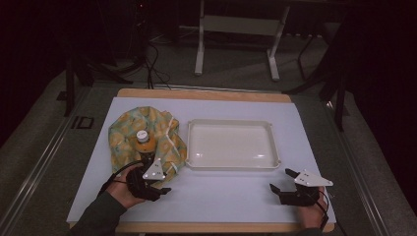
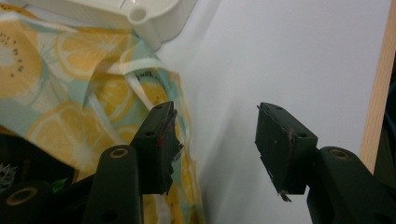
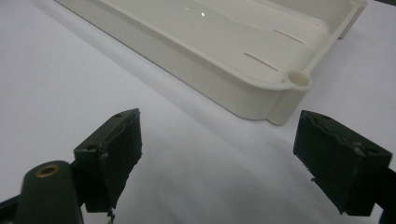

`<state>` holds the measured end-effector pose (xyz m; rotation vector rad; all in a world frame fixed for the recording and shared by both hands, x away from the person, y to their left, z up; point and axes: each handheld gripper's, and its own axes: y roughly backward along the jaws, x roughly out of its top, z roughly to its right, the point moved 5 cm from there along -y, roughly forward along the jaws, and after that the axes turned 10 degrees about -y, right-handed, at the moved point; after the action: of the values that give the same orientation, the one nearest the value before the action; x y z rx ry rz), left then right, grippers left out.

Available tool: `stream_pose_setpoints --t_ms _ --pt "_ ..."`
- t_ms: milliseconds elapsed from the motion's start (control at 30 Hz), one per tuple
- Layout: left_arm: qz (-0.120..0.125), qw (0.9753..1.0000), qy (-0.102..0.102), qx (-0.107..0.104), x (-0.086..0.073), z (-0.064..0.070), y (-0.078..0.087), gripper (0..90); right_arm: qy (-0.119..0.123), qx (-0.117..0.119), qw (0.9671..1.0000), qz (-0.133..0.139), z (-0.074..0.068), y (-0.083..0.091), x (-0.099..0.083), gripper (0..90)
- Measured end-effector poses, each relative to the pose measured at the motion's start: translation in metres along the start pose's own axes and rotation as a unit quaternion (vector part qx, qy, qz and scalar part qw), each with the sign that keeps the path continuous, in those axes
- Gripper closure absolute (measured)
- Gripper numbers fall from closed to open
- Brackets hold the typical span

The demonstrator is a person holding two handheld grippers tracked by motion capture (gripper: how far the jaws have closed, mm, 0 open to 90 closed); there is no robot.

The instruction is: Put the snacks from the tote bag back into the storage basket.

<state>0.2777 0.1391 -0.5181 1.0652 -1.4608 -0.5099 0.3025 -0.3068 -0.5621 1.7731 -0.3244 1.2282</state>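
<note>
A cloth bag (image 1: 123,132) printed with lemon slices lies on the left of the white mat. A bottle (image 1: 142,138) with a white cap and orange contents stands up out of it. My left gripper (image 1: 164,182) is at the bag's near right edge, open and holding nothing. In the left gripper view the left gripper (image 2: 215,112) has one jaw over the bag's (image 2: 70,93) fabric and the other over bare mat. My right gripper (image 1: 281,180) rests open near the front right, just short of the white tray (image 1: 231,167). The right gripper (image 3: 219,121) faces the tray's corner (image 3: 299,81).
The empty white tray (image 3: 210,42) sits mid-table, with its near left corner (image 2: 149,18) beside the bag. The white mat (image 1: 221,196) covers a wooden tabletop whose edge (image 2: 380,93) shows along the front. Table legs and cables stand on the dark floor beyond.
</note>
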Motion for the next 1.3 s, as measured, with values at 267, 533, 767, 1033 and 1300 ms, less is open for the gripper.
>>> stream_pose_setpoints --t_ms 267,533,767,1033,1300 --pt "-0.011 0.9999 -0.003 -0.005 -0.004 -0.003 0.007 48.9 0.000 0.000 1.0000 0.002 0.000 0.000 0.000 15.1" --pt "-0.031 0.9995 0.002 0.001 -0.008 -0.011 0.015 50.3 0.001 0.000 1.0000 0.002 -0.001 0.000 0.000 15.1" --pt "-0.041 0.9992 0.001 -0.003 -0.009 -0.015 0.021 51.9 0.000 0.001 1.0000 0.003 -0.001 0.001 0.000 15.0" --pt "-0.051 0.9985 0.003 -0.022 -0.013 -0.019 0.025 53.8 0.000 0.000 1.0000 0.003 -0.001 0.001 0.000 15.0" --pt "-0.049 0.9985 0.011 -0.021 -0.016 -0.025 0.033 57.2 0.001 0.000 1.0000 0.003 -0.001 0.001 0.000 15.0"
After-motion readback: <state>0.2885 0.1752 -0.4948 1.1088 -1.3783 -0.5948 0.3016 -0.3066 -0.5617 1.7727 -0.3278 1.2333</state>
